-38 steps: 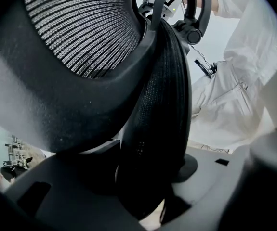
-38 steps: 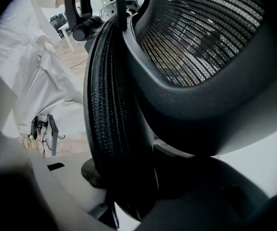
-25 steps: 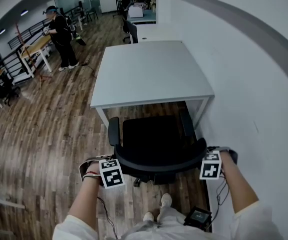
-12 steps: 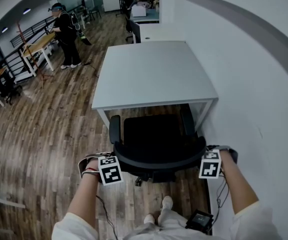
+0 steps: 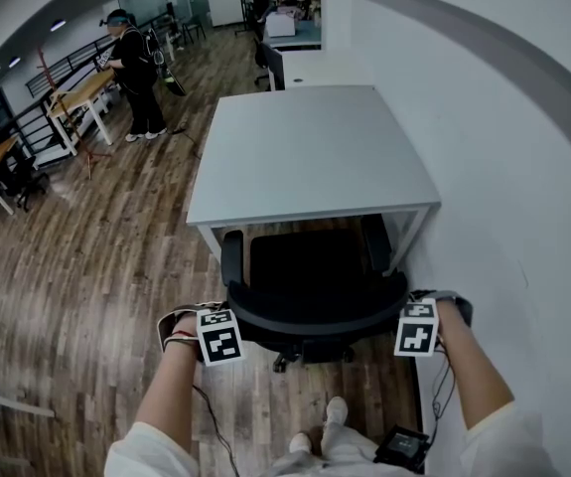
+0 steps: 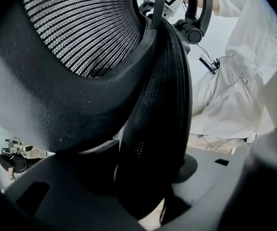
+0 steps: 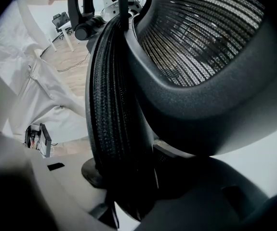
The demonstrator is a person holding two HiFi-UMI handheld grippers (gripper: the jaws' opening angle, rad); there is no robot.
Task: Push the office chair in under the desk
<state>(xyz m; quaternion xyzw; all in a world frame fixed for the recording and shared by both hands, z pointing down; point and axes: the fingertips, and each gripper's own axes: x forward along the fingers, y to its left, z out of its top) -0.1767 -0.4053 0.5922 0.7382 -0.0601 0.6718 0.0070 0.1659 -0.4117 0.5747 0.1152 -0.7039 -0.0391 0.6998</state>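
Observation:
A black office chair (image 5: 310, 261) faces the white desk (image 5: 315, 147), the front of its seat just under the desk's near edge. My left gripper (image 5: 219, 338) is shut on the left end of the curved mesh backrest (image 5: 315, 318). At the right end, my right gripper (image 5: 416, 328) is shut on it too. The backrest's mesh edge (image 6: 152, 105) runs down between the jaws of the left gripper (image 6: 148, 177) in the left gripper view. It (image 7: 114, 105) fills the gap of the right gripper (image 7: 128, 177) in the same way in the right gripper view. Both grippers point down.
A white wall (image 5: 503, 167) runs close along the right of desk and chair. Wooden floor (image 5: 96, 266) spreads to the left. A person (image 5: 136, 68) stands far left by wooden tables (image 5: 76, 92). Another chair (image 5: 265, 63) stands beyond the desk. My own feet (image 5: 335, 410) are behind the chair.
The chair has rolled toward the desk, and its seat front now sits under the desk edge. Both grippers moved forward with the backrest, still clamped on it.

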